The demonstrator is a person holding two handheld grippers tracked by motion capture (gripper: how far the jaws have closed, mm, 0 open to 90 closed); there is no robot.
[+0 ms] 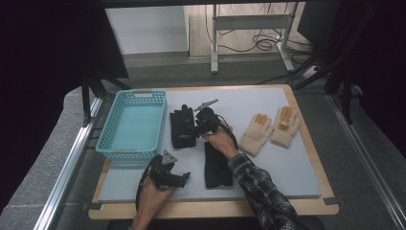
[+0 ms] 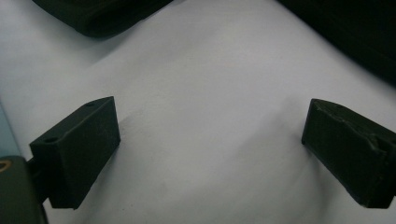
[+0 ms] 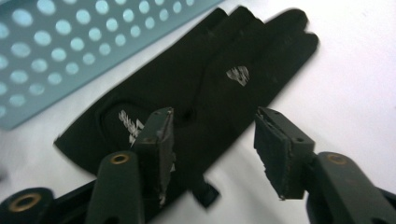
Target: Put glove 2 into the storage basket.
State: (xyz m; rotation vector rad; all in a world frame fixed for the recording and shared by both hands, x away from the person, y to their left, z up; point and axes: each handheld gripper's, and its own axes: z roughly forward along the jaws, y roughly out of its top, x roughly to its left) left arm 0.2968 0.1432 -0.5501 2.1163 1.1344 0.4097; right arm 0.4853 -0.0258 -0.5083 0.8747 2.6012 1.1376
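Note:
Two black gloves lie on the grey mat: one beside the basket, the other nearer the front. My right gripper hovers open over the cuff end of the far black glove, its jaws standing apart above the fabric with nothing between them. My left gripper rests low at the front of the mat, open, just left of the near black glove; bare mat lies between its jaws, and dark glove fabric shows at the top.
A light-blue perforated basket stands at the mat's left; its wall is close to the far black glove. A pair of cream gloves with orange fingertips lies at the right. The mat sits on a wooden board.

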